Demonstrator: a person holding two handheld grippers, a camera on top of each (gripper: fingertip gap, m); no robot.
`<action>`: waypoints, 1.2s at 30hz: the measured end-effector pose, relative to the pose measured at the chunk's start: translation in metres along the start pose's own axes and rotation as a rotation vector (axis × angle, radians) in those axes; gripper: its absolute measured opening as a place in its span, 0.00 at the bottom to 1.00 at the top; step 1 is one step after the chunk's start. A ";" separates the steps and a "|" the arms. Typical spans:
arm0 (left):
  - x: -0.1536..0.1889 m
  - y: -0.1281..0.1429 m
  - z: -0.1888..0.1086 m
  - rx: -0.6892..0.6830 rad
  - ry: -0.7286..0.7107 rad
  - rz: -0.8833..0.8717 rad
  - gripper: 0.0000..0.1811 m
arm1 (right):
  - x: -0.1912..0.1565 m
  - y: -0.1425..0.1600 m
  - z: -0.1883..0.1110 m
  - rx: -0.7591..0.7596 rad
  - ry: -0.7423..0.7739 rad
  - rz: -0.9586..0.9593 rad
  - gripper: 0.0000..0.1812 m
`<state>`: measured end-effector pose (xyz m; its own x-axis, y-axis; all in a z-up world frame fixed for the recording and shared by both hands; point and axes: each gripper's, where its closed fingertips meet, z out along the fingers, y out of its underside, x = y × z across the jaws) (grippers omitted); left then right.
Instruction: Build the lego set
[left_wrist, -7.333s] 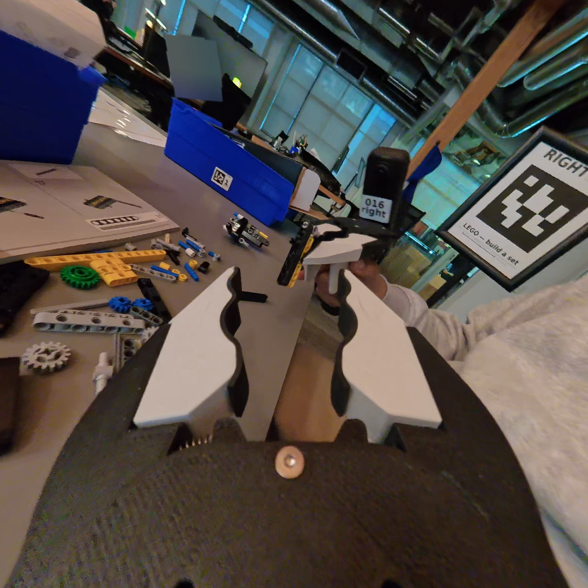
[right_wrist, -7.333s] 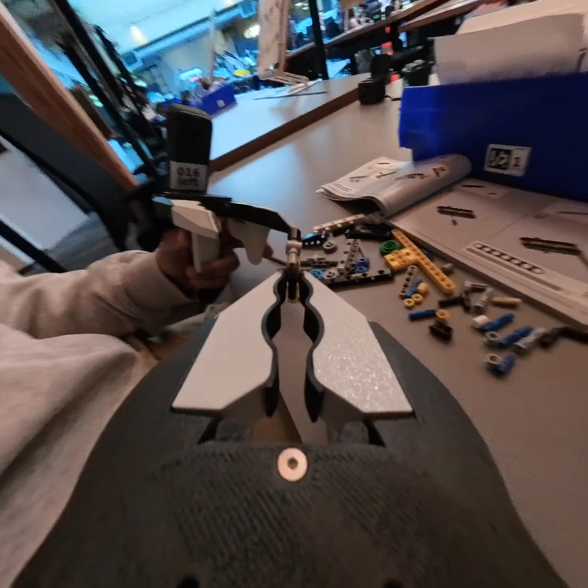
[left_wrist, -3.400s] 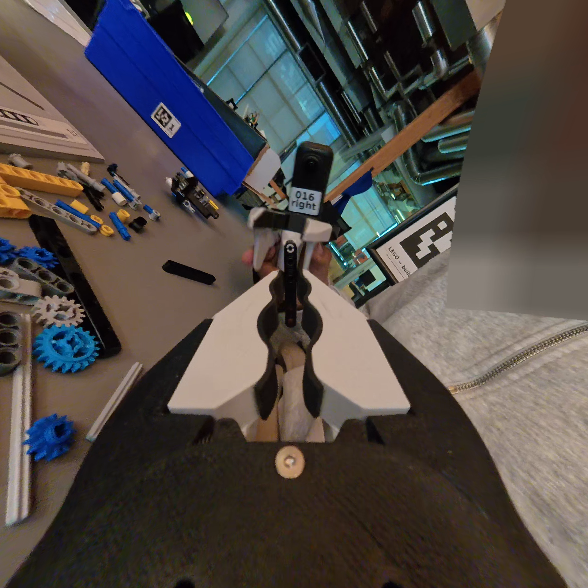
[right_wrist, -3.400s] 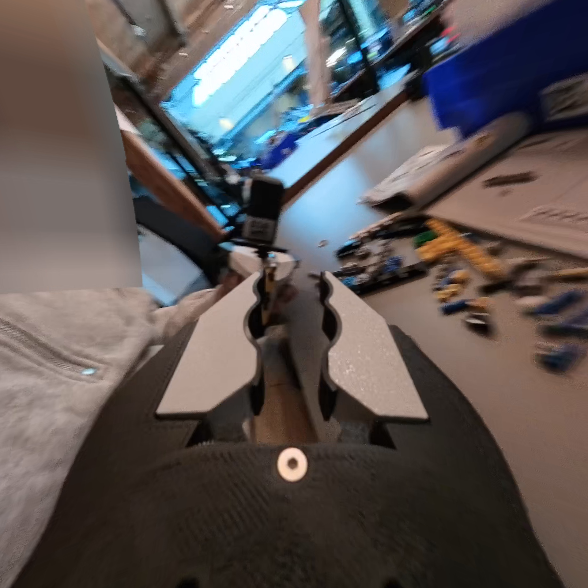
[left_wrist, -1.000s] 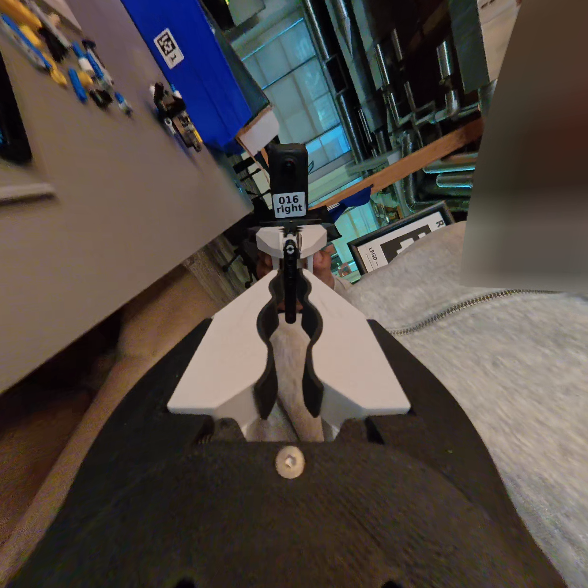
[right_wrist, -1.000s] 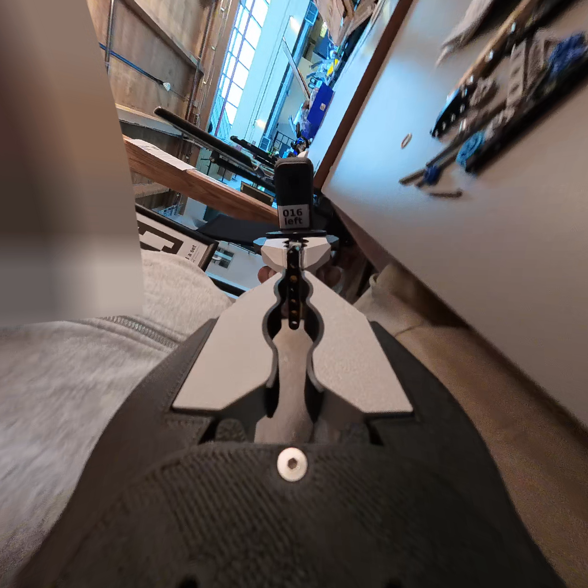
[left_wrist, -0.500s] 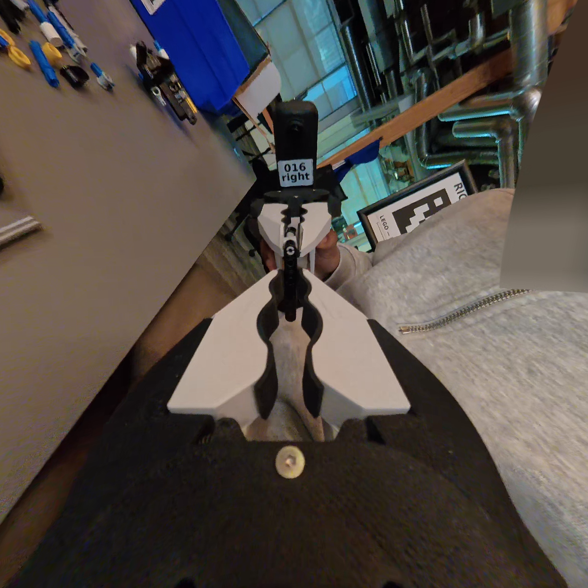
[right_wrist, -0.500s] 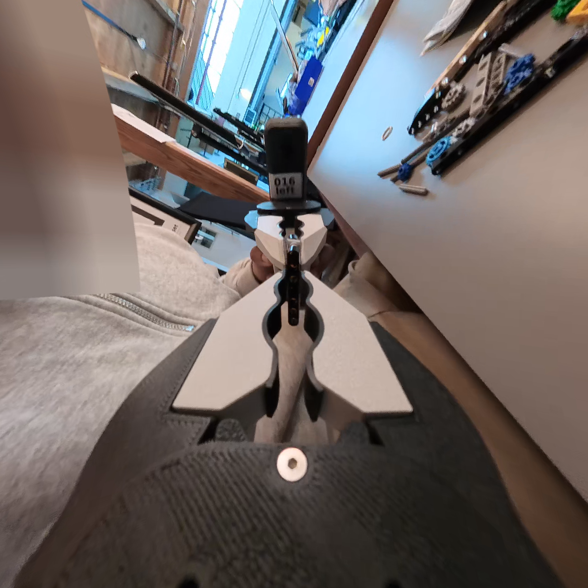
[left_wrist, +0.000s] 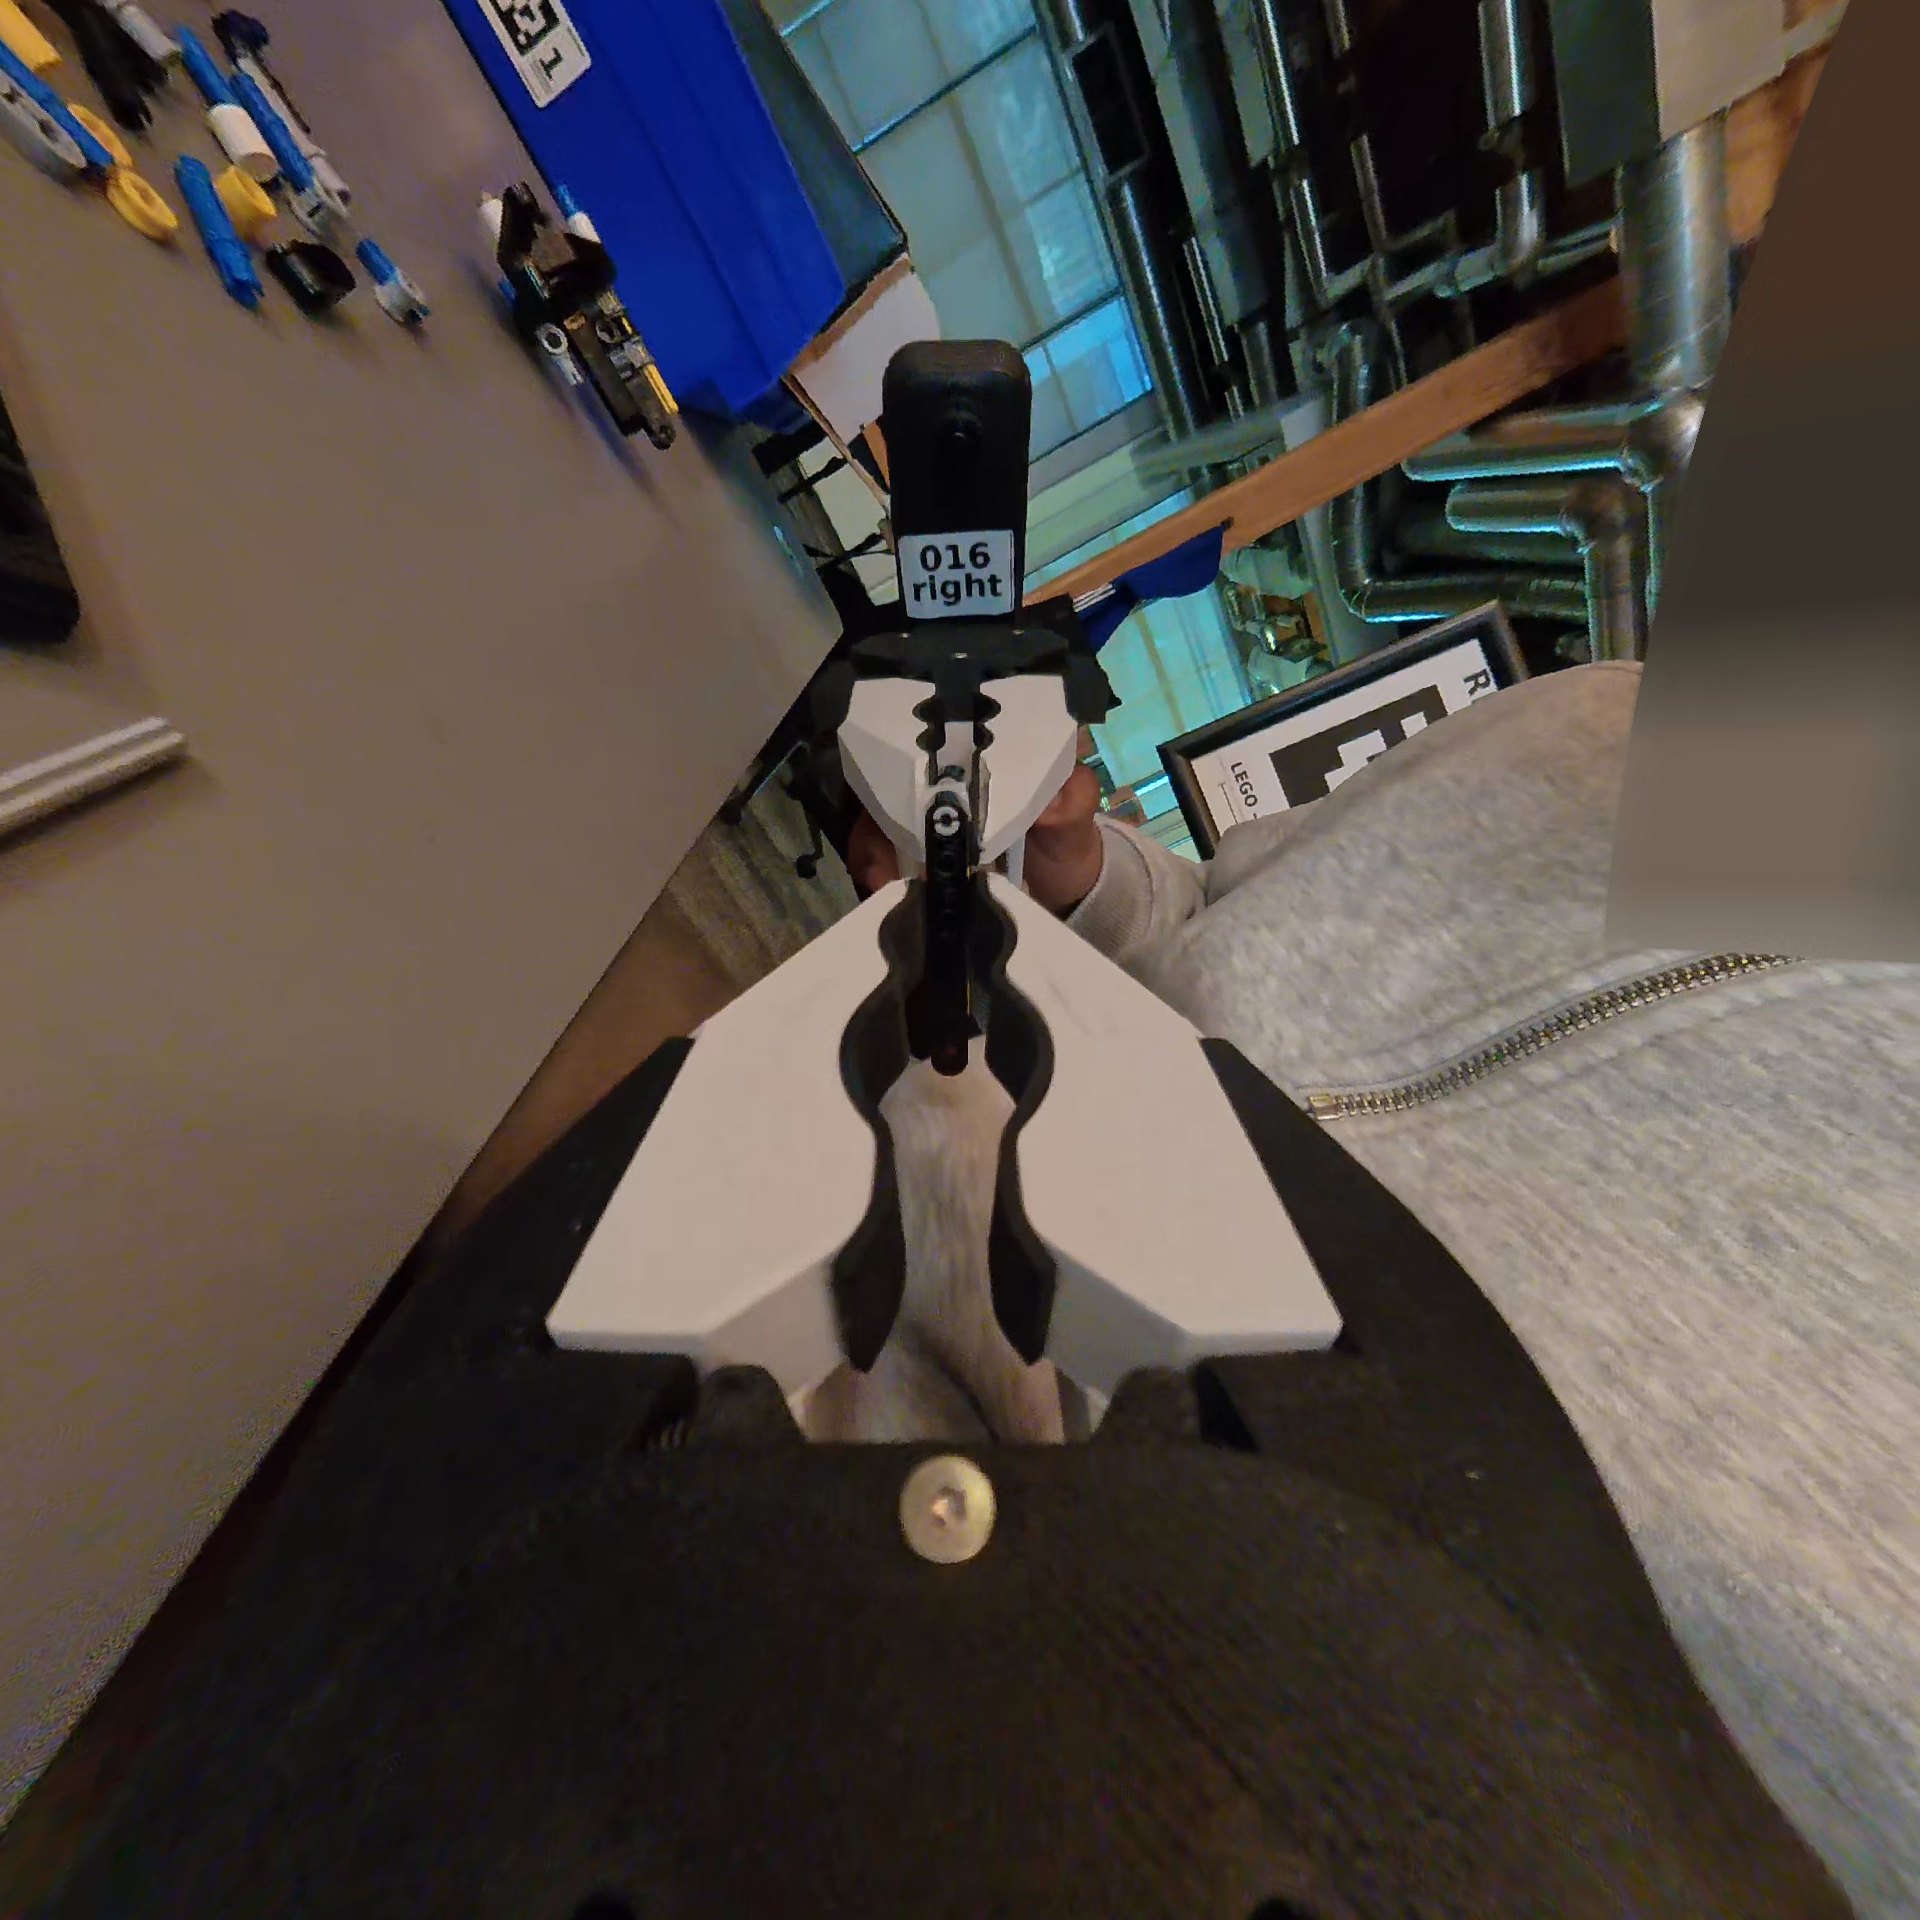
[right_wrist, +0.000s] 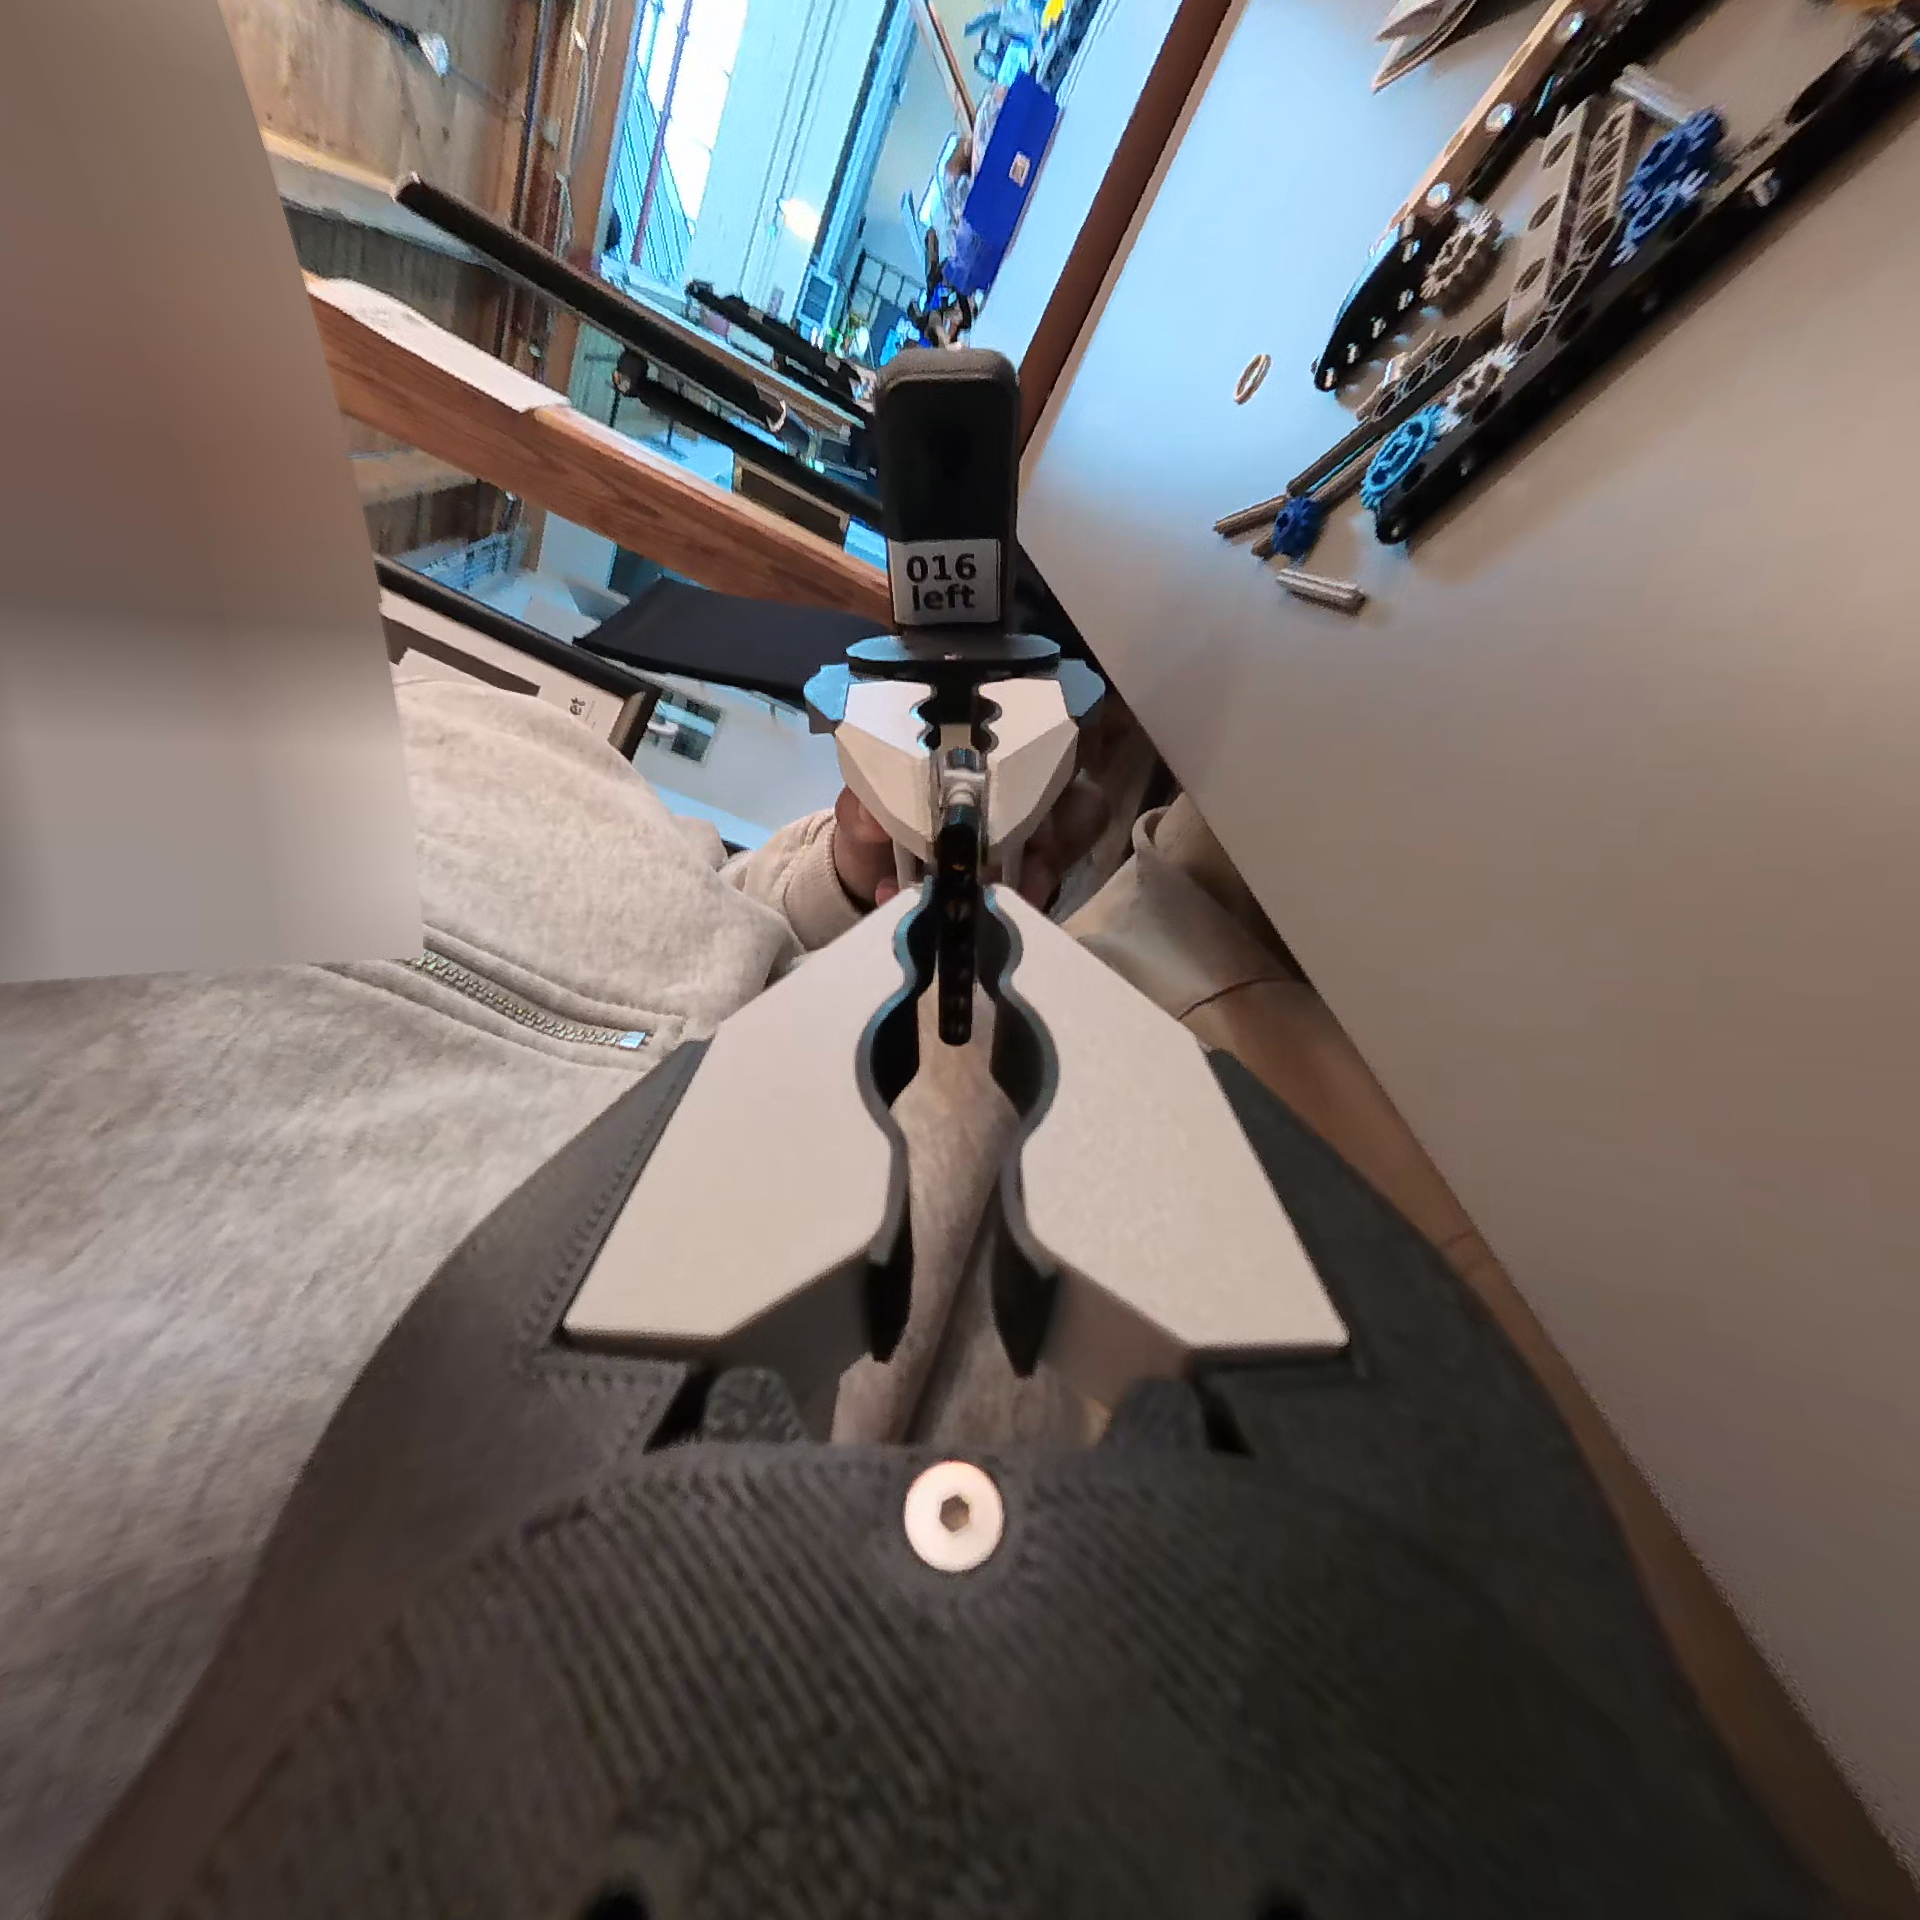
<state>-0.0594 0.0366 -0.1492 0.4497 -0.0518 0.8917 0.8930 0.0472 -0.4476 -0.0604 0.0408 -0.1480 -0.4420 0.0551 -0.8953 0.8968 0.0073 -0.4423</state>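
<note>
A thin black lego beam with a pale ring at its far end is held in the air between both grippers, off the table's edge and in front of a person's grey hoodie. My left gripper is shut on one end of it. My right gripper faces it nose to nose and pinches the other end. In the right wrist view the right gripper is shut on the same beam, which shows yellow dots in its holes. The left gripper opposite grips a small grey piece at the beam's tip.
The grey table tilts off to the left, with blue and yellow pins, a small dark assembly and a blue bin. In the right wrist view gears and black beams lie on the table. A framed marker board stands behind.
My left gripper, open at first, closed on the beam that the right held. Both carried it off the table toward the person. In the last second the two grippers have drawn closer together.
</note>
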 end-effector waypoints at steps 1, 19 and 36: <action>0.000 0.000 0.000 -0.006 0.000 0.005 0.03 | 0.000 0.000 -0.001 -0.007 -0.002 -0.001 0.03; 0.006 0.003 0.000 -0.215 -0.016 0.239 0.03 | -0.007 0.002 0.000 -0.211 -0.107 0.087 0.02; -0.004 0.003 0.005 -0.164 -0.019 0.165 0.03 | 0.003 -0.004 -0.004 -0.118 0.024 -0.032 0.03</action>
<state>-0.0589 0.0423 -0.1534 0.5908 -0.0381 0.8059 0.7992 -0.1093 -0.5911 -0.0652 0.0451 -0.1484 -0.4711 0.0768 -0.8787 0.8788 0.1271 -0.4600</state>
